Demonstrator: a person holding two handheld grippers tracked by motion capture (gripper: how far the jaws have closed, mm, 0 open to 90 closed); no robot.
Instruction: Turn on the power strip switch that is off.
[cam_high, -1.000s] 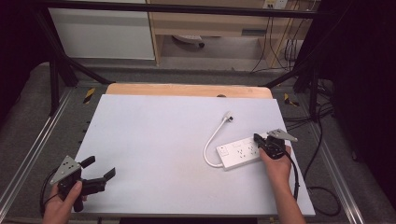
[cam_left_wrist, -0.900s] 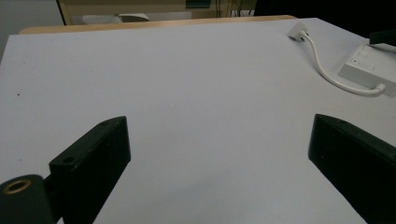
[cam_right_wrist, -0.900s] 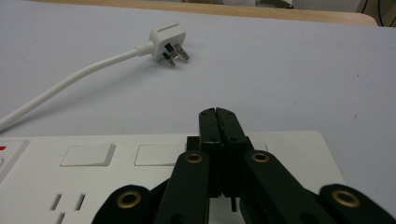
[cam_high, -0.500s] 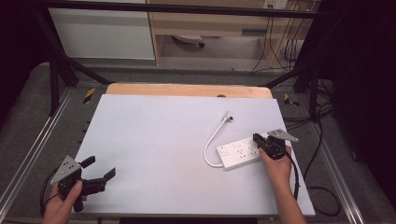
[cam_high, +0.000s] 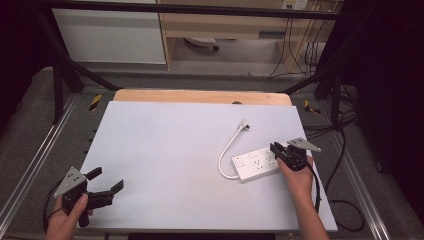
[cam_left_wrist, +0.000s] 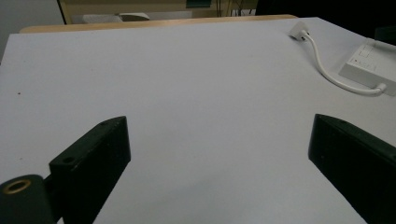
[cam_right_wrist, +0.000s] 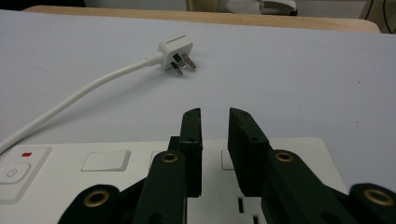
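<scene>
A white power strip (cam_high: 255, 164) lies at the right of the white table top (cam_high: 175, 150), and its short cable (cam_high: 227, 150) curls away to a plug (cam_high: 244, 125) resting on the surface. My right gripper (cam_high: 275, 148) sits low over the strip's right end. Its jaws have just been opening and stand a narrow gap apart, with nothing between them (cam_right_wrist: 215, 116). Beyond them I see the plug (cam_right_wrist: 175, 50) with its pins facing me and the strip's switch end (cam_right_wrist: 56, 163). My left gripper (cam_high: 106, 179) hovers at the table's front left, wide open (cam_left_wrist: 219, 154) and empty.
The table has a wooden strip (cam_high: 200, 96) along its far edge. Metal frame rails (cam_high: 40, 150) run down both sides, and black cables (cam_high: 345, 165) trail on the floor at the right. From the left gripper view the power strip (cam_left_wrist: 369, 60) lies far off at the right.
</scene>
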